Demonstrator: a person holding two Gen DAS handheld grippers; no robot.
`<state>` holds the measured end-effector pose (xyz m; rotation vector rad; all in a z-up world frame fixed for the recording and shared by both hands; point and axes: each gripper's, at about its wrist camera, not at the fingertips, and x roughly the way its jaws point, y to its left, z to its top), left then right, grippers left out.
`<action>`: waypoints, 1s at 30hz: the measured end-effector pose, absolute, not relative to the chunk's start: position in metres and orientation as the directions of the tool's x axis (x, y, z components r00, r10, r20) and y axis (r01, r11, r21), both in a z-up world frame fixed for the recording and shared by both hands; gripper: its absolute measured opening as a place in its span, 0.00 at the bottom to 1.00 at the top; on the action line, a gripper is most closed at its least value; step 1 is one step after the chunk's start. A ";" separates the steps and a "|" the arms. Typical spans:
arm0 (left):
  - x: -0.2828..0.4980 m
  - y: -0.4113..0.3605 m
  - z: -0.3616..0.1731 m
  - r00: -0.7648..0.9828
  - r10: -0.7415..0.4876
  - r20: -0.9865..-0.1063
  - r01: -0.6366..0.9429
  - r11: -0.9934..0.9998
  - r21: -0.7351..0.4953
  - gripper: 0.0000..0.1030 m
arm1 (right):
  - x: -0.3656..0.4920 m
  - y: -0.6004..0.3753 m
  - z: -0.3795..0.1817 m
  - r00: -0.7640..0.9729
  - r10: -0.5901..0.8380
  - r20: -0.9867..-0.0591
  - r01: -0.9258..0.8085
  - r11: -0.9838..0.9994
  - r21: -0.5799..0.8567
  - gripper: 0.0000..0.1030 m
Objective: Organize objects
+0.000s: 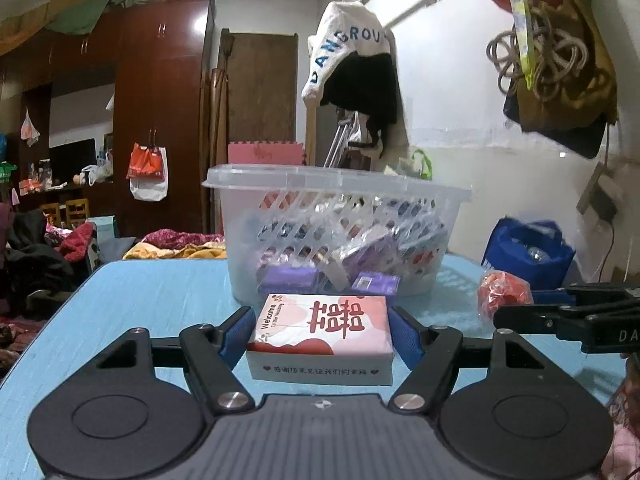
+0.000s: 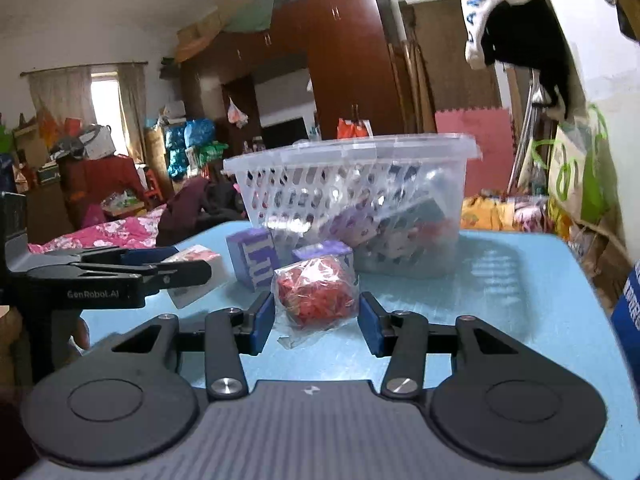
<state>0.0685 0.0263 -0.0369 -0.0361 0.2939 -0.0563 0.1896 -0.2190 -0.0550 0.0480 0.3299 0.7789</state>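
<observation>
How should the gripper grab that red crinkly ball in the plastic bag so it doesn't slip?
Pinch the red bundle across its round middle, coming in level from the near side as the right gripper does now. Its blue fingers already sit at either side of it. The loose bag corner at the bottom would probably slide, so grip the firm lump above it.

A basket (image 1: 336, 216) stands on the table (image 1: 140, 300), with packets inside. A wedding box (image 1: 322, 334) lies before it; a wrapped ball (image 1: 505, 294) lies to the box's right.
</observation>
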 end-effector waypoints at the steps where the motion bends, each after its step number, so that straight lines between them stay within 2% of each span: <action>1: 0.069 0.027 -0.034 0.957 -0.065 -0.283 0.052 0.997 -0.052 0.73 | 0.191 -0.220 -0.053 0.663 0.700 -0.264 -0.683 0.710 0.168 0.48; 5: 0.075 0.031 -0.009 0.966 -0.084 -0.245 0.067 0.995 -0.075 0.73 | 0.194 -0.220 -0.030 0.681 0.700 -0.217 -0.686 0.713 0.147 0.48; 9: 0.104 0.040 0.041 0.967 -0.111 -0.230 0.086 0.989 -0.117 0.73 | 0.206 -0.209 0.015 0.692 0.701 -0.175 -0.698 0.711 0.087 0.48; 14: 0.176 0.044 0.088 0.954 -0.054 -0.294 0.026 0.995 -0.097 0.73 | 0.251 -0.169 0.062 0.721 0.663 -0.201 -0.678 0.735 -0.007 0.48; 19: 0.241 0.050 0.089 0.913 -0.017 -0.408 -0.037 0.992 -0.123 0.73 | 0.309 -0.137 0.066 0.739 0.614 -0.279 -0.648 0.760 -0.045 0.49; 20: 0.248 0.051 0.086 0.907 -0.005 -0.422 -0.048 0.992 -0.114 0.73 | 0.314 -0.136 0.065 0.735 0.617 -0.281 -0.651 0.758 -0.041 0.51; 21: 0.253 0.051 0.084 0.903 0.002 -0.430 -0.055 0.992 -0.112 0.74 | 0.320 -0.134 0.062 0.732 0.620 -0.284 -0.656 0.753 -0.046 0.60; 22: 0.257 0.052 0.080 0.897 0.004 -0.442 -0.062 0.991 -0.117 0.77 | 0.323 -0.133 0.060 0.734 0.613 -0.293 -0.653 0.756 -0.052 0.79; 24: 0.261 0.056 0.075 0.886 0.001 -0.463 -0.069 0.989 -0.129 0.83 | 0.322 -0.141 0.056 0.764 0.582 -0.277 -0.615 0.787 -0.043 0.95; 29: 0.231 0.060 0.073 0.922 0.026 -0.386 -0.080 0.989 -0.127 0.99 | 0.293 -0.175 0.055 0.718 0.658 -0.230 -0.657 0.748 0.088 1.00; 30: 0.223 0.058 0.073 0.929 0.028 -0.370 -0.080 0.989 -0.126 0.99 | 0.285 -0.182 0.052 0.703 0.674 -0.225 -0.670 0.735 0.108 1.00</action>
